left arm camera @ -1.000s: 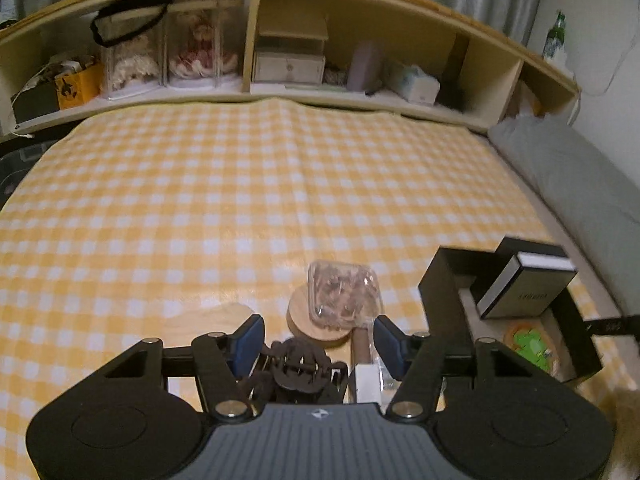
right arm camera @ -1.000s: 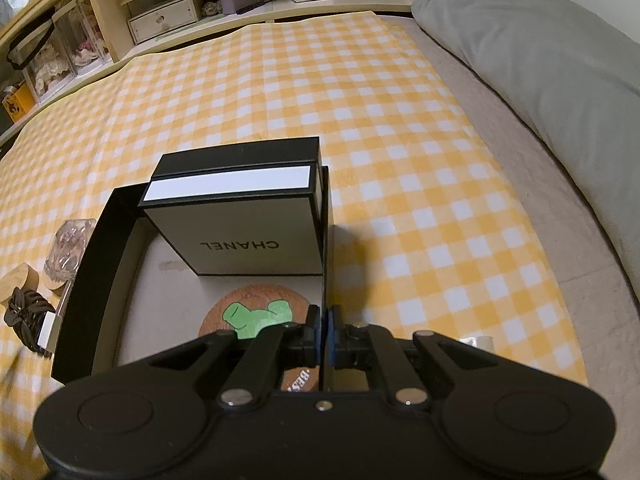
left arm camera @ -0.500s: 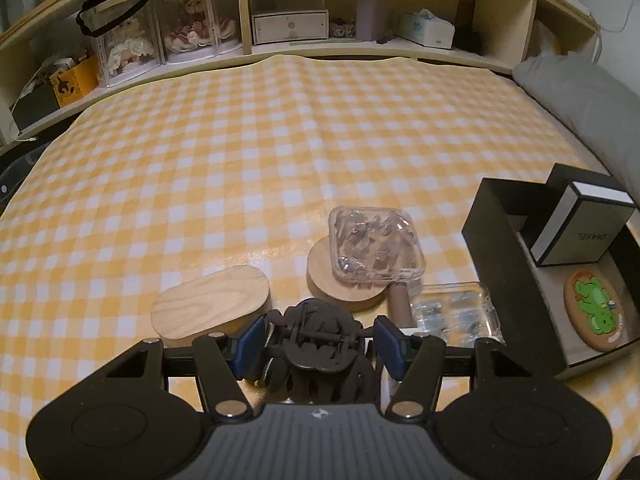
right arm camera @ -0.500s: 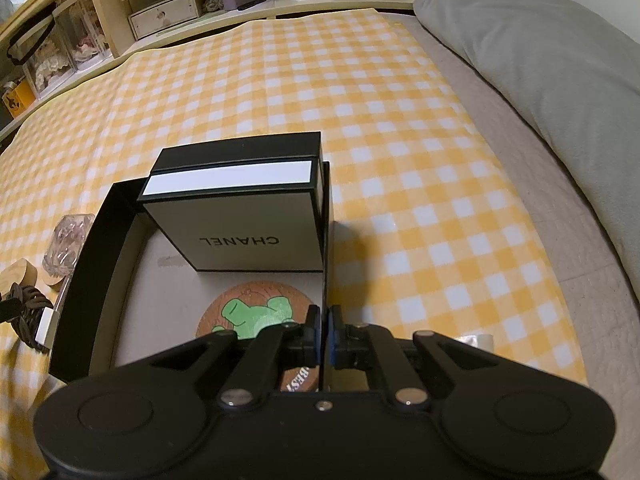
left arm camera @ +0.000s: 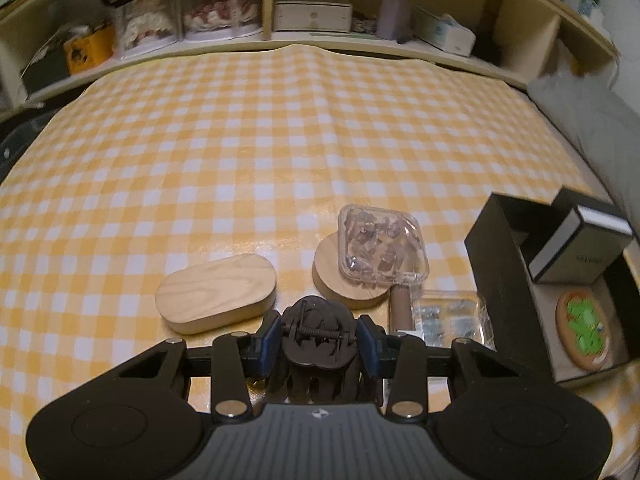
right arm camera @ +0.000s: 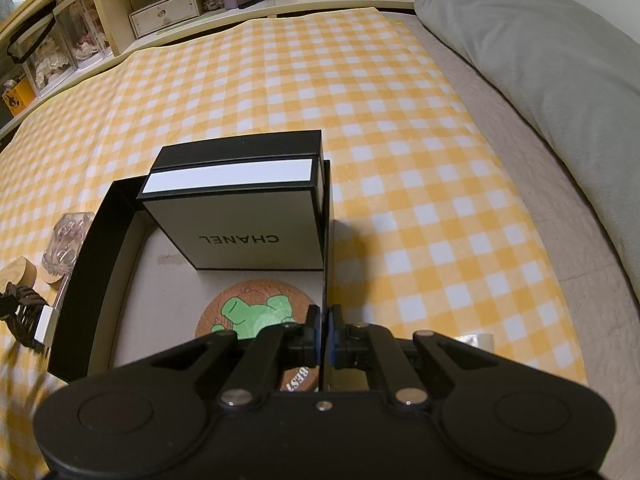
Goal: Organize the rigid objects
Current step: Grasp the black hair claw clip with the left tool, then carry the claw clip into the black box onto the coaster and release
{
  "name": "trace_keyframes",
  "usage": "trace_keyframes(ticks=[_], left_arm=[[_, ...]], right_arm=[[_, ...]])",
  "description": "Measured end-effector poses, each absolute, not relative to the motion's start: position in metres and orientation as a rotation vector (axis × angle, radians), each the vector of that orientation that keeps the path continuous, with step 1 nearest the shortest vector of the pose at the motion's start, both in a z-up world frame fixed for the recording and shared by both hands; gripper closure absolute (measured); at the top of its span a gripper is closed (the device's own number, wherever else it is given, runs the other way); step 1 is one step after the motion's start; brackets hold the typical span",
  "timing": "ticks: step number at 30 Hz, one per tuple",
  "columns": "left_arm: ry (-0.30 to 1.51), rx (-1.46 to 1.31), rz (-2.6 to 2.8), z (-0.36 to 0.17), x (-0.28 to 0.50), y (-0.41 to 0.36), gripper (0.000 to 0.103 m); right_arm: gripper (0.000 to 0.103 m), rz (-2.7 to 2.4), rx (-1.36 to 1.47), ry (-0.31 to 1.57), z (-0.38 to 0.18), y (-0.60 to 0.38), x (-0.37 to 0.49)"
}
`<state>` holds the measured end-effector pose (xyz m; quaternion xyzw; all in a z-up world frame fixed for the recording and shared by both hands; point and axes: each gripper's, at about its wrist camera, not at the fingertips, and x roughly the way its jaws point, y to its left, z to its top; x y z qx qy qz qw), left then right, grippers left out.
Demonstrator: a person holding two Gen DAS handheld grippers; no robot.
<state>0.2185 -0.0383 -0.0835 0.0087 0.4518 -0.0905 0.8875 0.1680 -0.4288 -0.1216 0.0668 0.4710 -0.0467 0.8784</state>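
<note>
In the left wrist view my left gripper (left arm camera: 318, 334) is shut on a dark brown hair claw clip (left arm camera: 318, 344), its blue pads pressing both sides just above the yellow checked cloth. The same clip (right arm camera: 20, 308) shows at the left edge of the right wrist view. My right gripper (right arm camera: 325, 332) is shut on the thin right wall of an open black box (right arm camera: 92, 264). Inside that box (left arm camera: 496, 264) stand a white and black carton (right arm camera: 240, 232) and a round cork coaster with a green figure (right arm camera: 256, 312).
Beyond the clip lie an oval wooden block (left arm camera: 216, 292), a round wooden disc (left arm camera: 332, 276) with a clear lidded case (left arm camera: 382, 248) on it, a brown tube (left arm camera: 400, 308) and a second clear case (left arm camera: 448, 316). Cluttered shelves (left arm camera: 312, 12) line the far edge; a grey pillow (right arm camera: 540, 60) lies right.
The left gripper's jaws have closed from wide apart onto the hair clip, and the gripper has sunk a little toward the cloth. The right gripper has stayed put on the box wall.
</note>
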Motion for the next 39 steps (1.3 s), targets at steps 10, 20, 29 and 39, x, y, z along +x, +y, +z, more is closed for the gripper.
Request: trace_keyframes(ticks=[10, 20, 29, 39], left_arm=[[0.848, -0.159, -0.177, -0.042, 0.207, -0.031, 0.061], [0.815, -0.286, -0.376, -0.025, 0.188, -0.097, 0.061], [0.703, 0.053, -0.646, -0.049, 0.182, -0.187, 0.061], [0.773, 0.252, -0.821, -0.094, 0.184, -0.246, 0.061]], right_arm=[[0.099, -0.099, 0.139, 0.983, -0.121, -0.428, 0.168], [0.099, -0.099, 0.134, 0.984, -0.122, -0.427, 0.168], [0.098, -0.098, 0.129, 0.984, -0.123, -0.427, 0.167], [0.098, -0.099, 0.131, 0.987, -0.123, -0.426, 0.167]])
